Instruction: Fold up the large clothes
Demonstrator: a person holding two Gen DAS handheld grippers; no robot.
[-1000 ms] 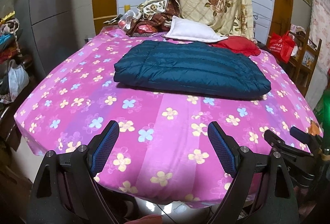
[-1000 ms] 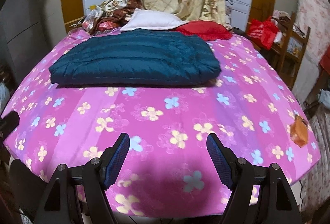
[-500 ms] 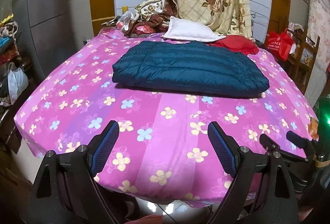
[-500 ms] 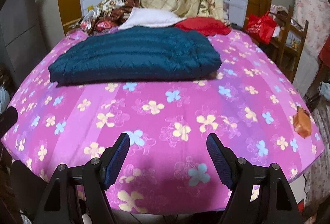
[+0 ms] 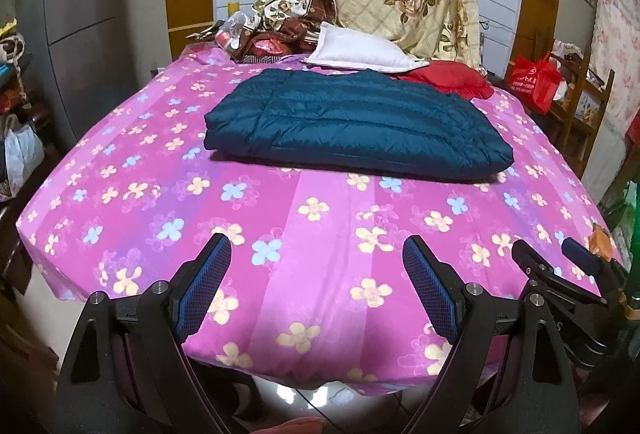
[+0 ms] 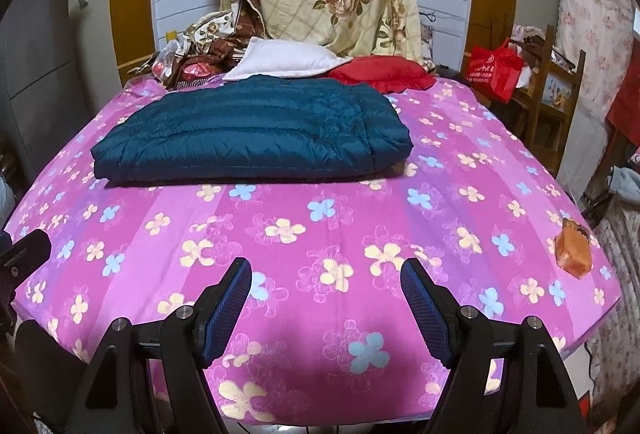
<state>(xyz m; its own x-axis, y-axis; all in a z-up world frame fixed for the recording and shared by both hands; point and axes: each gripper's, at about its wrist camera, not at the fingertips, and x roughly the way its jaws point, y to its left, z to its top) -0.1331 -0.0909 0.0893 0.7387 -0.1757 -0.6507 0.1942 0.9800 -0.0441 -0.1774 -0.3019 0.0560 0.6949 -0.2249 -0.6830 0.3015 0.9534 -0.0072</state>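
Well beyond empty fingers (image 5: 430,298): jacket (image 5: 356,124).

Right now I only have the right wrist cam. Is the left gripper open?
Observer: Yes. The left gripper is open, jaws wide, with only the pink bedsheet showing between them.
Operator: Is it touching the jacket?
Observer: No. The folded blue jacket lies farther up the bed, clear of the fingertips.
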